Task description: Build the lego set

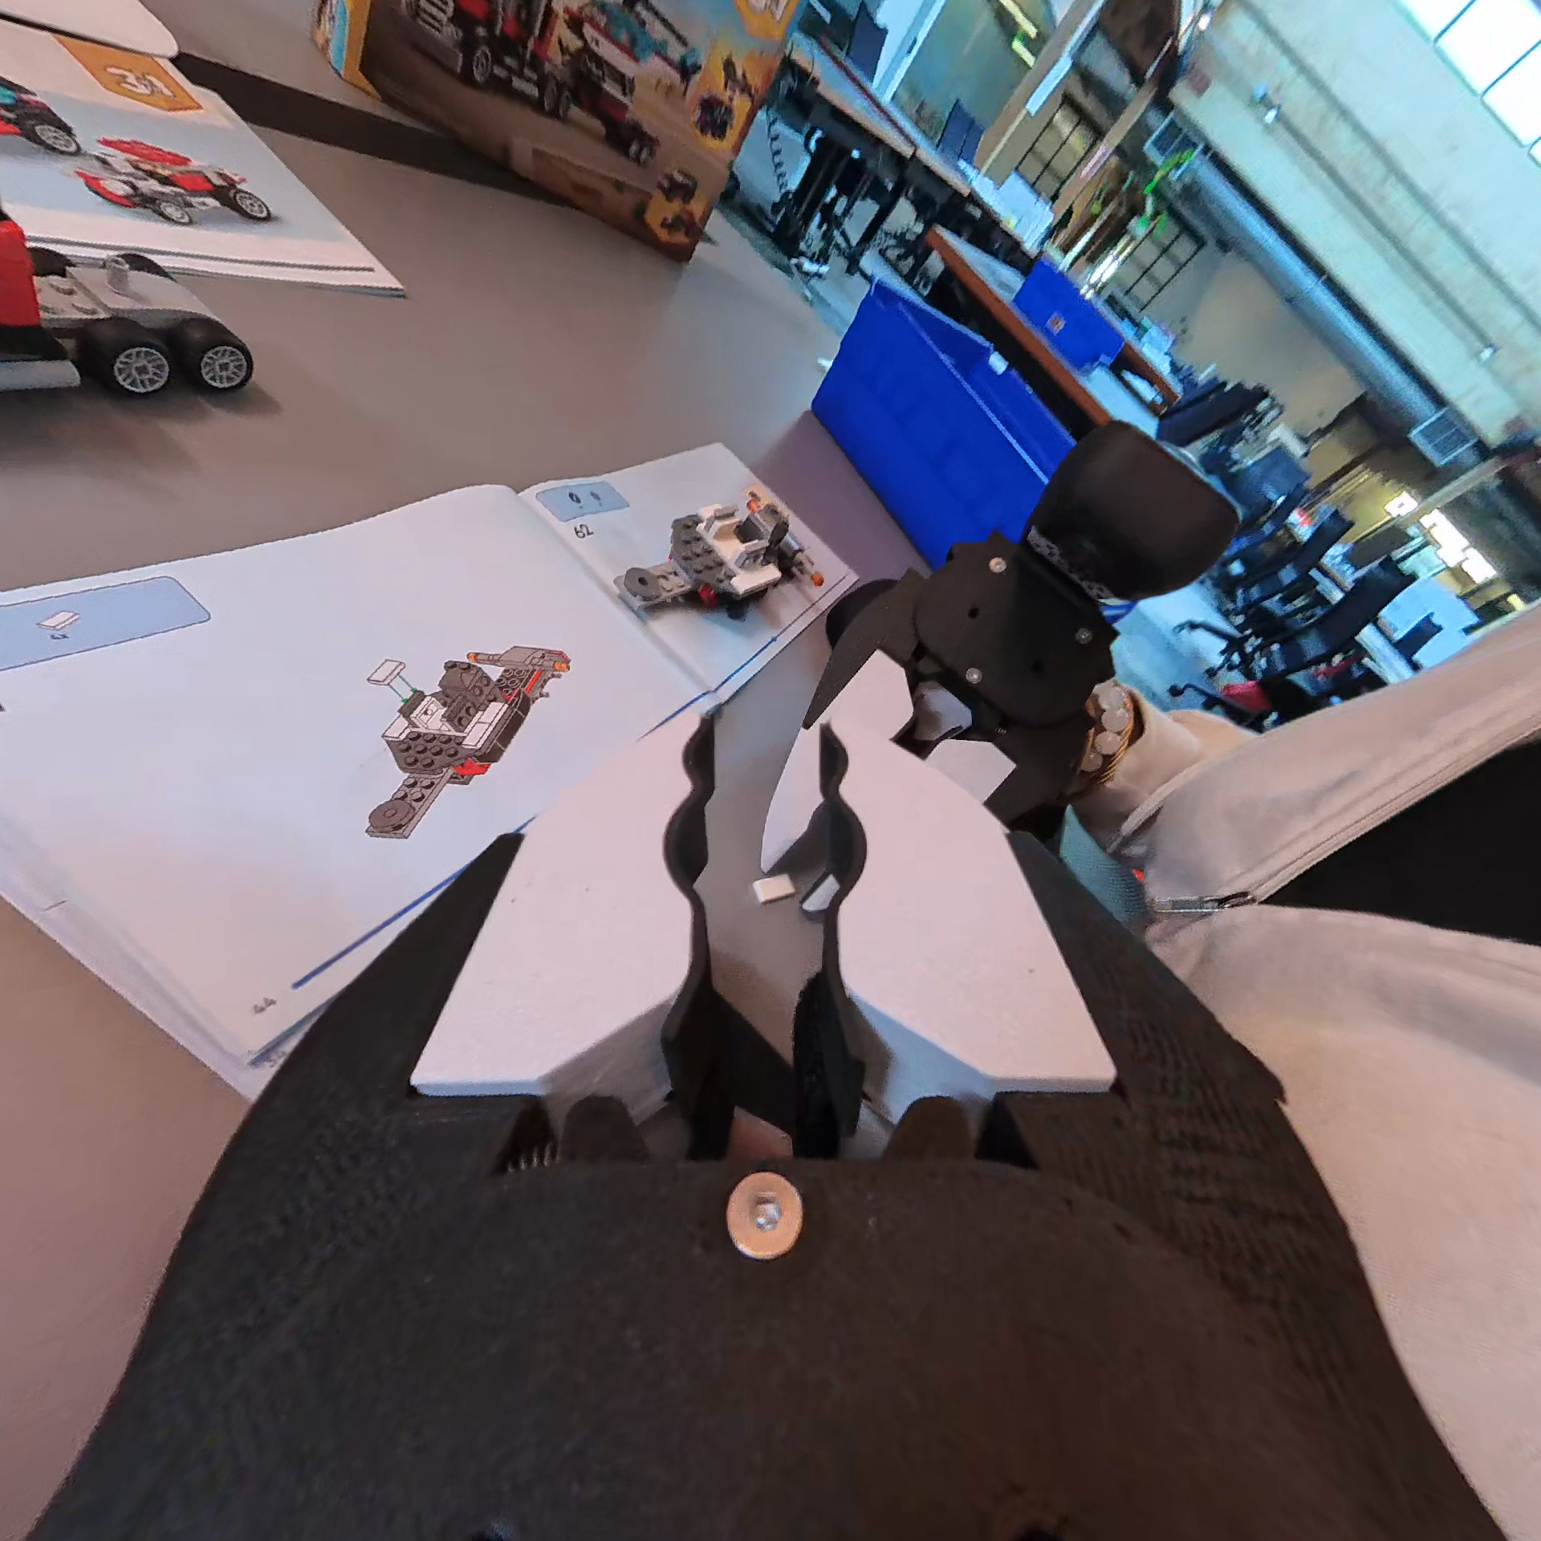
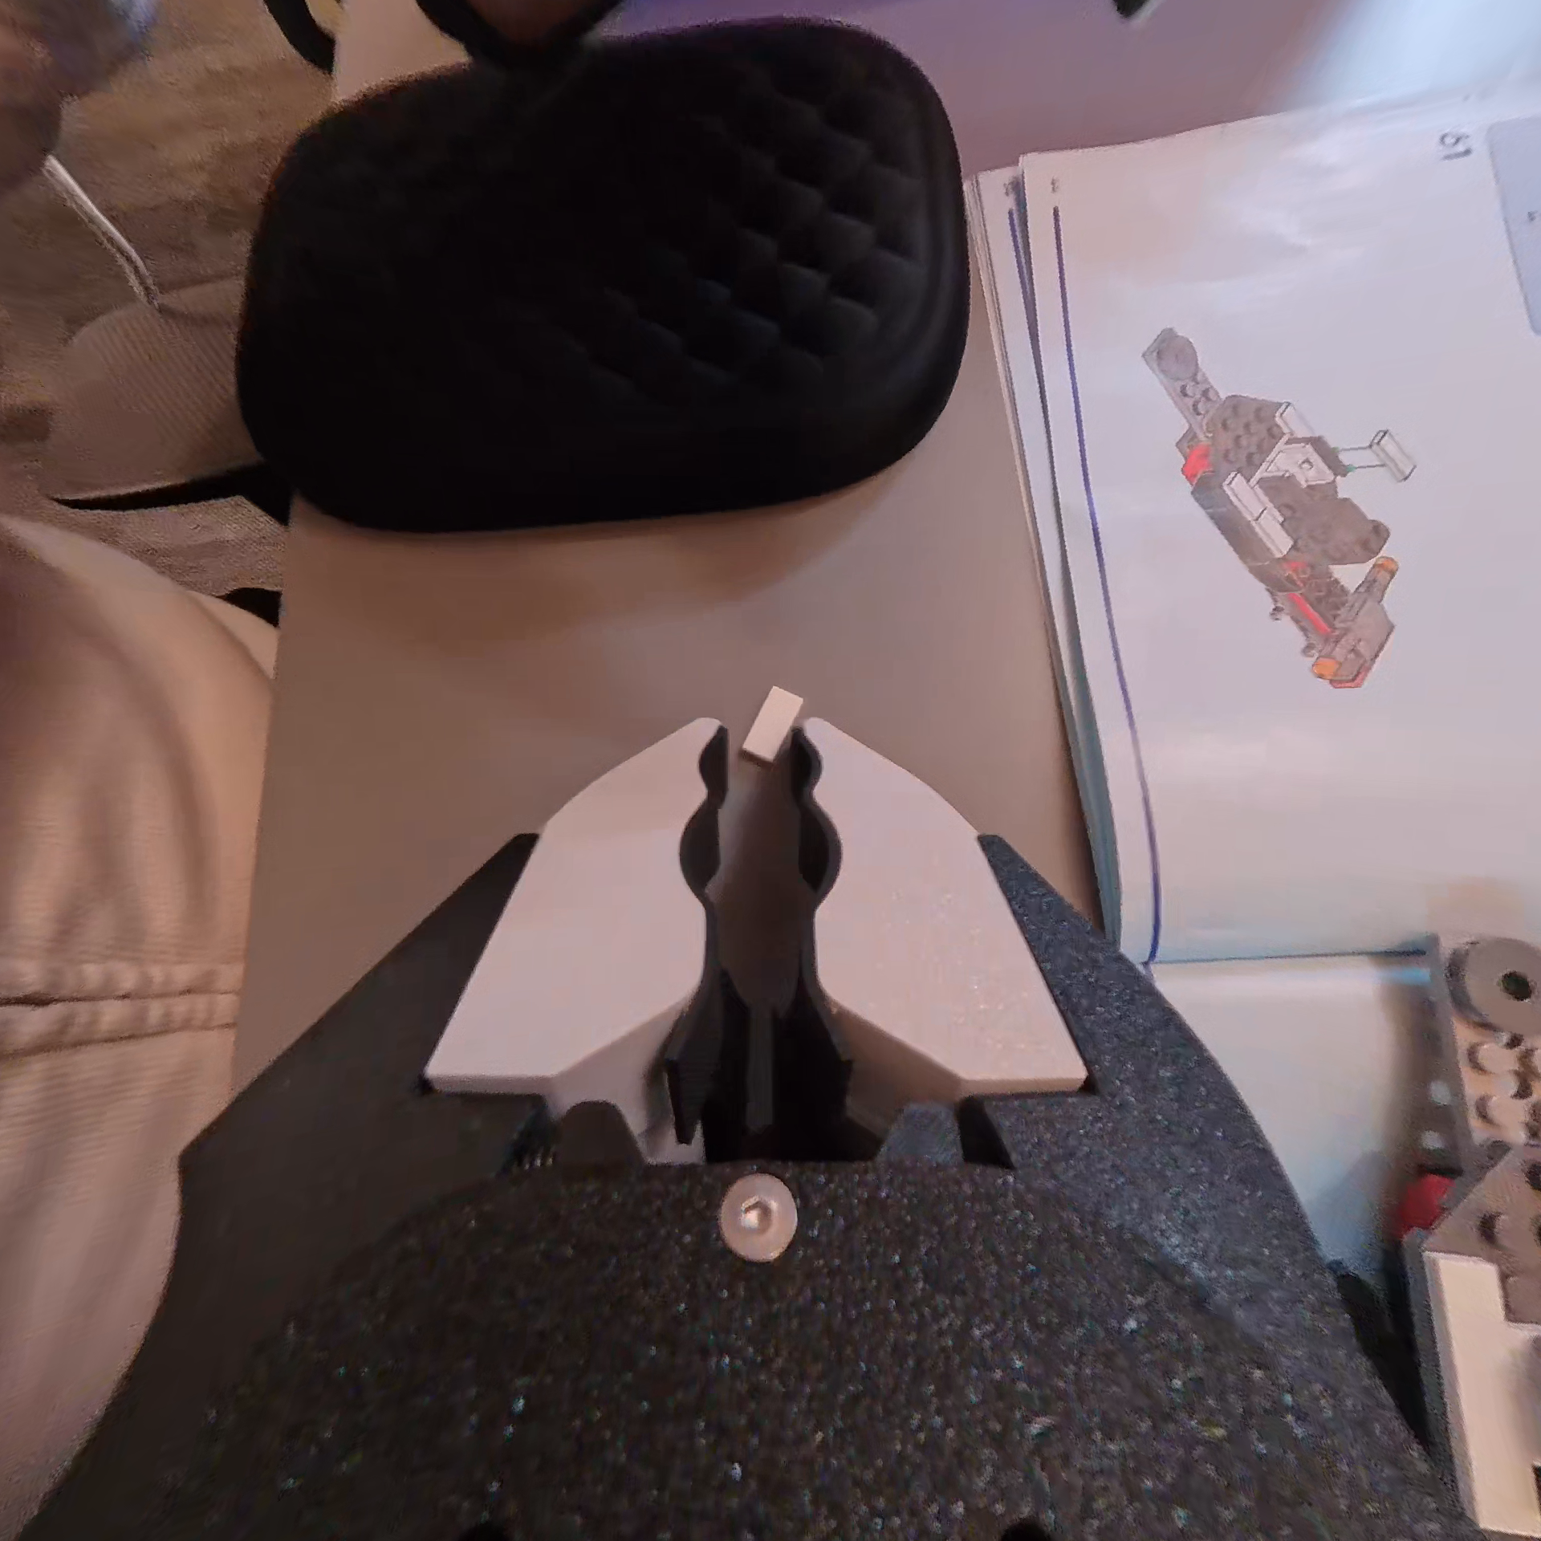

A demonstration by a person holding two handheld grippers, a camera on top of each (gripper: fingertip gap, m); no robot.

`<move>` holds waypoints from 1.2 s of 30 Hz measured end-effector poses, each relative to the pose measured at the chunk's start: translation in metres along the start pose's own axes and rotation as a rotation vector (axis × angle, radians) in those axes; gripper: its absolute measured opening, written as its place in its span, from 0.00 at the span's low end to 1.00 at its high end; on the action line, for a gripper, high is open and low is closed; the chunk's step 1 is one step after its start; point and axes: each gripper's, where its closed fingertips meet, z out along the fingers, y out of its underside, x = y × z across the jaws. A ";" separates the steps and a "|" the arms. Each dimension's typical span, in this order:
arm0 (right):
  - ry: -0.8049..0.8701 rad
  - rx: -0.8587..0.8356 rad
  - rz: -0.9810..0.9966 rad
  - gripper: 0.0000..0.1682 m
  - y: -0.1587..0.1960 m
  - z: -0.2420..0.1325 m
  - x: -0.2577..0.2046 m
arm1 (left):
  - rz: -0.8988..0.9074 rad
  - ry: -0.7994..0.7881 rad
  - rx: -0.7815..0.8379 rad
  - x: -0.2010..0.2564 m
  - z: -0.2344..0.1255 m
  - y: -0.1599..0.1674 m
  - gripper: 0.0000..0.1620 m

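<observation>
A small white tile [image 2: 771, 724] lies on the grey table [image 2: 584, 625] between the fingertips of my right gripper [image 2: 759, 735]. The jaws stand narrowly apart, wider than the tile. In the left wrist view the tile [image 1: 774, 890] sits just past my left gripper [image 1: 765, 740], which is open, empty and pointed at it. The right gripper [image 1: 1001, 650] comes down onto the tile from the far right there. A partly built grey, white and red model [image 2: 1484, 1209] lies at the lower right of the right wrist view.
An open instruction booklet [image 1: 333, 709] lies left of the tile, also in the right wrist view [image 2: 1292, 500]. A built truck [image 1: 125, 333], a second booklet [image 1: 167, 183] and the set's box [image 1: 567, 108] stand farther back. A black quilted pad [image 2: 600, 275] lies ahead. A person's beige clothing [image 1: 1376, 1042] borders the table. About 11 cm separates my left fingertips from my right. About 20 cm separates my left fingertips from the built truck [image 1: 125, 333].
</observation>
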 end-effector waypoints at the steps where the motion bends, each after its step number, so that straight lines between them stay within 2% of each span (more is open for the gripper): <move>1: 0.011 0.001 -0.019 0.07 -0.001 0.001 0.000 | 0.010 -0.006 -0.011 -0.001 0.001 0.001 0.15; 4: 0.019 -0.007 -0.053 0.05 -0.001 0.001 0.002 | -0.001 -0.002 -0.005 -0.001 0.005 0.000 0.16; 7: 0.027 0.030 -0.096 0.05 -0.004 -0.009 0.006 | -0.106 0.058 0.047 0.001 0.008 -0.003 0.16; 11: 0.107 0.184 -0.256 0.04 -0.037 -0.055 0.018 | -0.309 0.207 0.077 0.012 0.017 -0.002 0.16; 13: 0.137 0.208 -0.333 0.04 -0.049 -0.074 0.022 | -0.376 0.310 0.065 0.027 0.026 -0.002 0.15; 19: 0.217 0.126 -0.436 0.04 -0.052 -0.097 0.034 | -0.365 0.423 -0.023 0.049 0.052 -0.003 0.12; 21: 0.257 0.104 -0.415 0.04 -0.044 -0.109 0.047 | -0.293 0.363 -0.035 0.039 0.056 -0.005 0.16; 24: 0.265 0.103 -0.269 0.04 -0.023 -0.135 0.078 | -0.075 0.263 -0.068 0.020 0.065 -0.016 0.23; 28: 0.199 0.058 -0.148 0.04 -0.005 -0.150 0.118 | 0.224 0.204 -0.233 -0.003 0.102 -0.025 0.31; 32: 0.014 -0.005 -0.082 0.04 0.005 -0.142 0.131 | 0.453 0.213 -0.497 -0.018 0.149 0.002 0.47; 36: -0.095 -0.054 0.014 0.04 0.024 -0.125 0.139 | 0.584 0.229 -0.584 -0.024 0.174 0.025 0.56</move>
